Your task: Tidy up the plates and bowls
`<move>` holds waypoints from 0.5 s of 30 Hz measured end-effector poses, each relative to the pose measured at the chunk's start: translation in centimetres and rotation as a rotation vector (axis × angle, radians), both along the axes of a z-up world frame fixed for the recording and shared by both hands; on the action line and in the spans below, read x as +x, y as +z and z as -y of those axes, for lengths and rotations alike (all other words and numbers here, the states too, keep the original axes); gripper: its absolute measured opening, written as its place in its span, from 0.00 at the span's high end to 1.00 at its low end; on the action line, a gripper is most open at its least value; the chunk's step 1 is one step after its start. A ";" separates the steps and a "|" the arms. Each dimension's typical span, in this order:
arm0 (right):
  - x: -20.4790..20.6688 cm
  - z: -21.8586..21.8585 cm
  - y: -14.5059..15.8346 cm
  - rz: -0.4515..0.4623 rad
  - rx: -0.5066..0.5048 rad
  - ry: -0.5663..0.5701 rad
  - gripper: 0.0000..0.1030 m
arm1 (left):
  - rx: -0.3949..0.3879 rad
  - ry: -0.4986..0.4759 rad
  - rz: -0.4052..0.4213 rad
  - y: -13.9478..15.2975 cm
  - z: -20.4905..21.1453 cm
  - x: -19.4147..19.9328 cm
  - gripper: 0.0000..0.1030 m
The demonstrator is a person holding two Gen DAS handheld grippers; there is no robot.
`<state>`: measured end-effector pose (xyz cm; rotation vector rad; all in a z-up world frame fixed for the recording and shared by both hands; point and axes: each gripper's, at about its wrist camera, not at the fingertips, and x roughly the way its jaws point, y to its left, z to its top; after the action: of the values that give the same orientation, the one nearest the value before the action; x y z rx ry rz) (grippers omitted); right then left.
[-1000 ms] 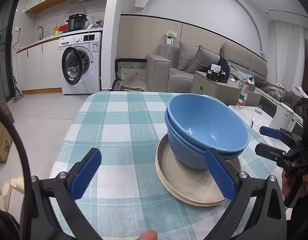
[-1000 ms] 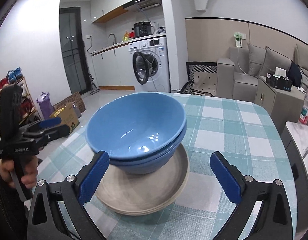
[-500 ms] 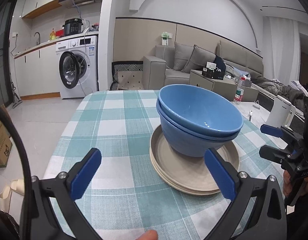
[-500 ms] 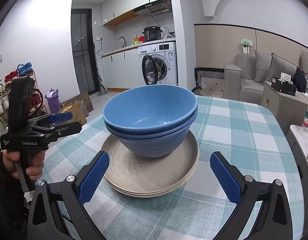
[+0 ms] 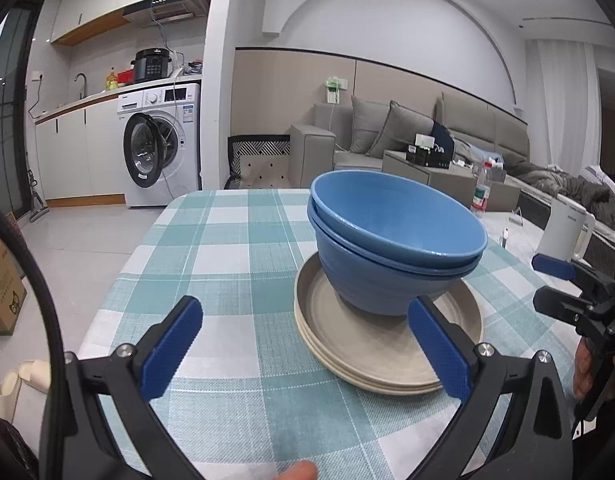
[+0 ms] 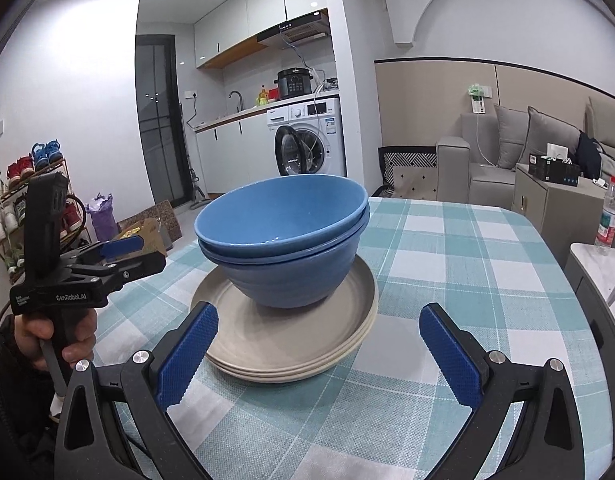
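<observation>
Two blue bowls, nested one inside the other, stand upright on a stack of beige plates on the worktop, which is covered by a teal-and-white checked cloth. The stack sits toward the near edge, with bare cloth all round it. The left gripper is held above the near edge, its blue-padded jaws spread wide and holding nothing; the plates lie beyond its right finger. The right gripper has its jaws likewise spread and empty, with the plates just beyond its left finger. Each gripper also shows from the side in the other's view, gripped by a hand: the left gripper at the left of the stack, the right gripper at its right, both apart from the dishes. Behind the worktop a white washer with its door ajar stands under a kitchen counter bearing a black cooker and a tap. A grey sofa with cushions lines a beige panelled wall. A white kettle and a plastic bottle stand at the right; a shoe rack and cardboard boxes occupy the floor at the left.
</observation>
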<state>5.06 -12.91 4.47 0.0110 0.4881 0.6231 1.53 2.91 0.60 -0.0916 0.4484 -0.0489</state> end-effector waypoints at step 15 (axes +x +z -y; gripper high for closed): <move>-0.4 -0.5 0.0 0.039 0.002 0.013 0.01 | 0.001 0.004 -0.010 -1.2 0.0 0.6 0.00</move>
<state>4.71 -12.37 4.50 -0.0021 0.4500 0.6358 2.08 2.87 -0.61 -0.0912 0.4580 -0.0444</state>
